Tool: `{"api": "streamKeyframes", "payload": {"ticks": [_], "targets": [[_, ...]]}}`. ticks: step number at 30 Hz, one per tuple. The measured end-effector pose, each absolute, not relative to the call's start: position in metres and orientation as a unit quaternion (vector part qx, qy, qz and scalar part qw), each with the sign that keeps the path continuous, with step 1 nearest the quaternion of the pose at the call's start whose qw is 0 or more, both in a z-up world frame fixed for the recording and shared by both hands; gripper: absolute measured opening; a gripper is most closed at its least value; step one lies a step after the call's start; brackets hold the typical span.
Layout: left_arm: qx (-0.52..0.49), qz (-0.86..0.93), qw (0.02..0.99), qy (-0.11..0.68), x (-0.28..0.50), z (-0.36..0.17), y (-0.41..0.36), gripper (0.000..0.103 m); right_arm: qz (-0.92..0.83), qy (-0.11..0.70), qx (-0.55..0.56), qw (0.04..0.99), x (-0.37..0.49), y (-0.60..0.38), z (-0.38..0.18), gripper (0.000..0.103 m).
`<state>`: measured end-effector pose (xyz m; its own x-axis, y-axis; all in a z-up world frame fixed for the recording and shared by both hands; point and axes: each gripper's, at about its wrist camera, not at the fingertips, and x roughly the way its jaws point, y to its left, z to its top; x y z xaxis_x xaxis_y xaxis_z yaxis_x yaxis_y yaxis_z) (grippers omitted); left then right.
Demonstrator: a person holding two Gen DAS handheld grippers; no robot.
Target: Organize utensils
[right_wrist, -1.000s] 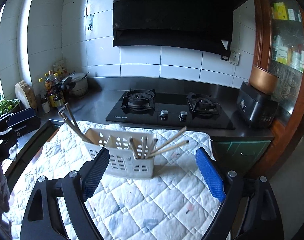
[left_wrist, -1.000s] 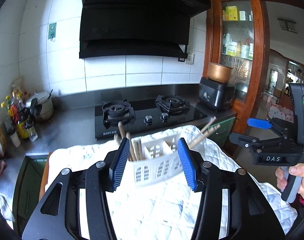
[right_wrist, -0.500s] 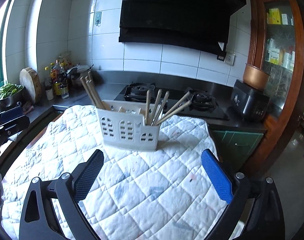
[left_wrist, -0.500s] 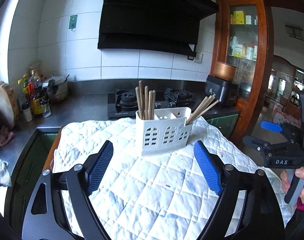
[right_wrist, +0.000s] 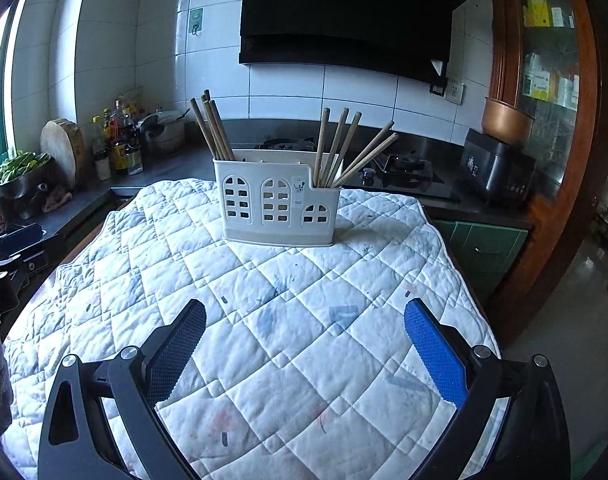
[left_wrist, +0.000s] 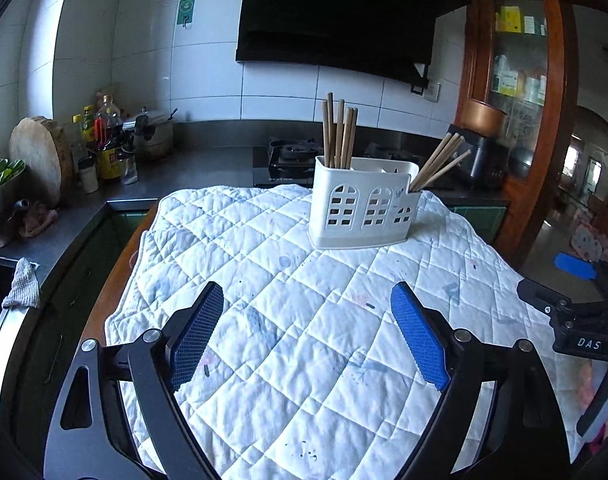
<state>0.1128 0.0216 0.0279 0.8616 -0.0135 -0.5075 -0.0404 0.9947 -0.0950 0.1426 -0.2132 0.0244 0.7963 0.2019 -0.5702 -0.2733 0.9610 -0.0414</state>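
Note:
A white plastic utensil holder (left_wrist: 362, 210) (right_wrist: 278, 204) stands upright on the white quilted cloth (left_wrist: 304, 320) (right_wrist: 264, 320). One bundle of wooden chopsticks (left_wrist: 339, 132) (right_wrist: 211, 128) stands in its tall end, another bundle (left_wrist: 440, 162) (right_wrist: 348, 148) leans out of its low end. My left gripper (left_wrist: 308, 336) is open and empty, well back from the holder. My right gripper (right_wrist: 306, 344) is open and empty, also back from it. The right gripper shows at the right edge of the left wrist view (left_wrist: 576, 304).
A gas hob (right_wrist: 400, 172) and steel counter lie behind the cloth. Bottles (right_wrist: 118, 140), a pot and a round chopping board (right_wrist: 62, 148) stand at the left. A black cooker (right_wrist: 496, 168) and a wooden cabinet (right_wrist: 552, 80) are at the right.
Both grippers have pulled back and dropped lower, away from the holder. The left gripper's jaws have opened wide from around the holder, which now stands free on the cloth.

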Motion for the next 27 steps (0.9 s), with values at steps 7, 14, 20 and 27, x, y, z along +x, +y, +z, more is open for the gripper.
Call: {"api": "streamKeyframes", "payload": {"ticks": [7,14,20,27], "targets": [[-0.051,0.011,0.960,0.274,0.105,0.017,0.023,0.086,0.135,0.299,-0.053,0.943,0.139,-0.213,0.017,0.096],[-0.044,0.010,0.958,0.282,0.101,0.011,0.021,0.086,0.147,0.302,-0.043,0.941,0.135,-0.216,0.010,0.096],[-0.044,0.009,0.956,0.290,0.100,0.005,0.021,0.086,0.149,0.304,-0.042,0.940,0.135,-0.218,0.008,0.096],[-0.042,0.010,0.956,0.291,0.101,0.004,0.020,0.086,0.156,0.303,-0.041,0.939,0.133,-0.216,0.005,0.096]]}}
